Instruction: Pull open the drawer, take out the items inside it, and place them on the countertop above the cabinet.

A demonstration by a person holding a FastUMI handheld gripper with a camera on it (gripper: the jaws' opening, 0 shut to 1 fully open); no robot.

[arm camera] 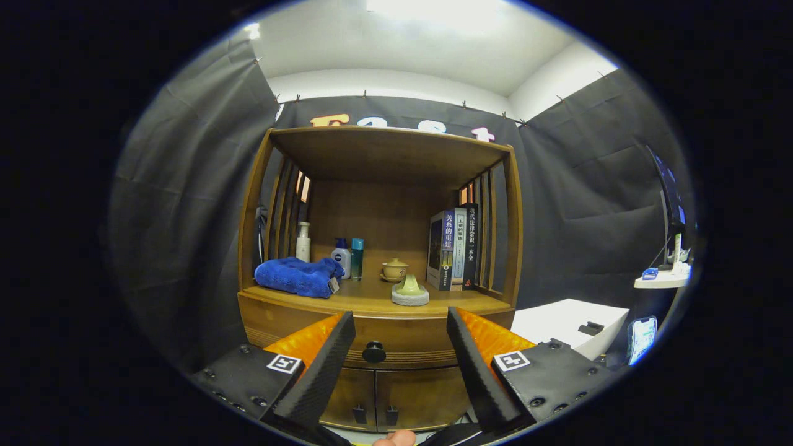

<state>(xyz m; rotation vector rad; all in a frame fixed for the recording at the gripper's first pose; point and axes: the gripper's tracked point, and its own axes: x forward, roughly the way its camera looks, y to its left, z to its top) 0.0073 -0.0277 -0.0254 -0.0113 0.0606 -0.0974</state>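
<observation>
The gripper [401,334] is hanging released, fingers spread, with the closed drawer [378,337] just ahead between them, probably stiff and sliding, best taken by its small round knob [374,352].

Beyond the jaws sit a folded blue towel [297,276], three bottles [339,255], a lidded cup [394,269], upright books [455,249] and a green cone-shaped ornament [409,290].

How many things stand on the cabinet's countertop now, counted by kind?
Bottles: 3
Books: 3
Blue towel: 1
Lidded cup: 1
Green piece on round base: 1
Total: 9
The gripper is open before the drawer knob.
</observation>
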